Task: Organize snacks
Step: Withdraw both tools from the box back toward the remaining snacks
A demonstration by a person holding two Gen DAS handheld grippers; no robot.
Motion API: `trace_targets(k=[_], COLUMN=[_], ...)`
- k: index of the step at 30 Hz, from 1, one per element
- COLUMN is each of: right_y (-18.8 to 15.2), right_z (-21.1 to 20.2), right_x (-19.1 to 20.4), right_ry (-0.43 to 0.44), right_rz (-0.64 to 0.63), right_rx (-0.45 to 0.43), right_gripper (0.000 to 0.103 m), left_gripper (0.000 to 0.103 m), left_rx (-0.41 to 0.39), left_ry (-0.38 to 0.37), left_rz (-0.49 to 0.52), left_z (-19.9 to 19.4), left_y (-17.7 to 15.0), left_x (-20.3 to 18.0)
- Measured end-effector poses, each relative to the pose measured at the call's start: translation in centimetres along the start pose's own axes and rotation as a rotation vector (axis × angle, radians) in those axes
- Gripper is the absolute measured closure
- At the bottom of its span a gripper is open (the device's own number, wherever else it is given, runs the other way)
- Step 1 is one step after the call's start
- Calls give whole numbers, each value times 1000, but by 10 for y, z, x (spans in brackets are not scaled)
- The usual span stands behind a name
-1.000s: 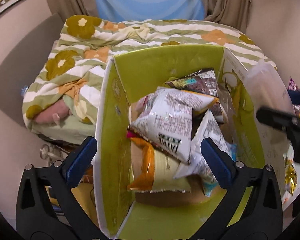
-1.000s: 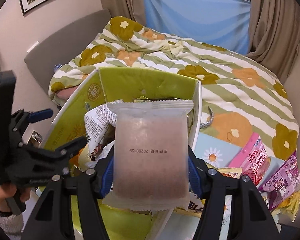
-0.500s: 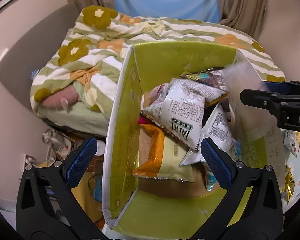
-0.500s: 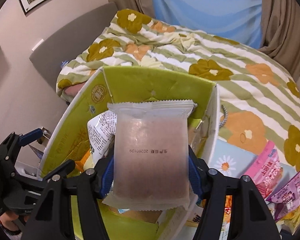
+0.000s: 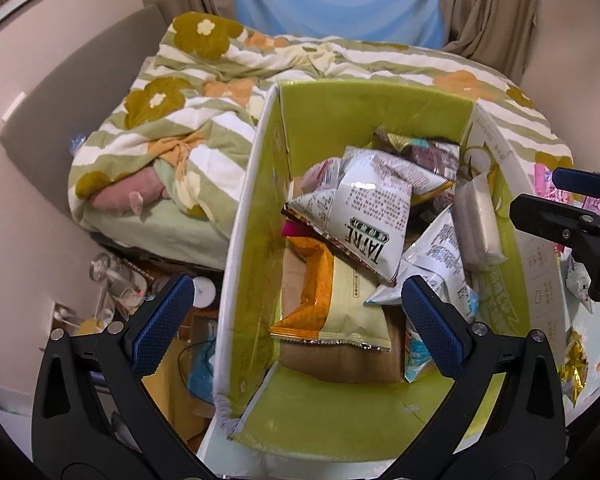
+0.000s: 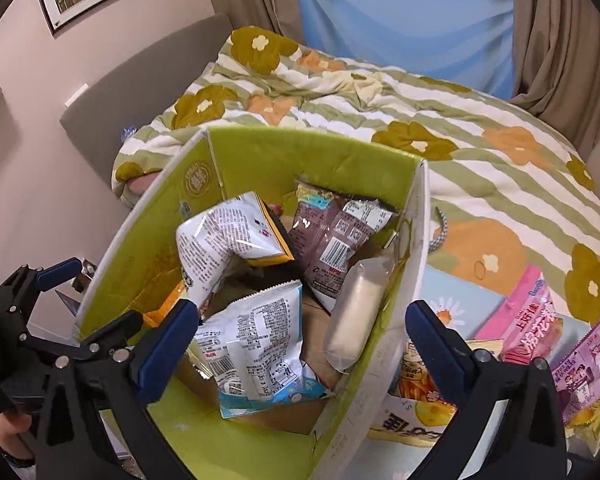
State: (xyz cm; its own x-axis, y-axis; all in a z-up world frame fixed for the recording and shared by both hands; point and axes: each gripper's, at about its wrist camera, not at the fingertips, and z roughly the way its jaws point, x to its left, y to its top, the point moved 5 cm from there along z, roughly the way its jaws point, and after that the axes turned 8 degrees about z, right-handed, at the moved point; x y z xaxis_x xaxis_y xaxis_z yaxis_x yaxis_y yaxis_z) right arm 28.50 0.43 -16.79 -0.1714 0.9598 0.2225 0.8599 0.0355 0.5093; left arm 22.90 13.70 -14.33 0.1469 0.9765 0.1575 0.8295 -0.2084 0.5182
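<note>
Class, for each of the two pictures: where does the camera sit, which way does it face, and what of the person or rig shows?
Left wrist: on the left gripper, looking down into the green box; the right gripper enters at right.
Right wrist: on the right gripper, open, above the same box; the left gripper shows at left.
Shared: box, pale packet inside, bed.

I've got both wrist cams angled steeply down, close over the green box (image 5: 364, 120): left from its left side, right from its right. Both share its contents and the bed (image 6: 480, 152); edges probably distorted.
</note>
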Motion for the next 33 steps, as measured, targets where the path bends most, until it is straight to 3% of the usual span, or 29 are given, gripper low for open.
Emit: trace_targets(k=[10,16,25,33], right_y=[-1,-9,-37,-64], right_z=[-51,-85,-150,-187], right_x=[5,2,-55,-134], right_ry=[-9,-59,-153,-205], right_rz=[12,18,107,137], right_rx=[-86,-141,-241,-250], right_gripper=[0,0,0,0], left_gripper=[0,0,0,0], left_rx=[-79,-139,-206,-202], left_ry=[25,-4,-97,-141], left_rz=[18,54,160,214], left_z=[-41,-70,-92,-99], left_y=[10,17,35,38], left_x=[1,-15,-81,-166])
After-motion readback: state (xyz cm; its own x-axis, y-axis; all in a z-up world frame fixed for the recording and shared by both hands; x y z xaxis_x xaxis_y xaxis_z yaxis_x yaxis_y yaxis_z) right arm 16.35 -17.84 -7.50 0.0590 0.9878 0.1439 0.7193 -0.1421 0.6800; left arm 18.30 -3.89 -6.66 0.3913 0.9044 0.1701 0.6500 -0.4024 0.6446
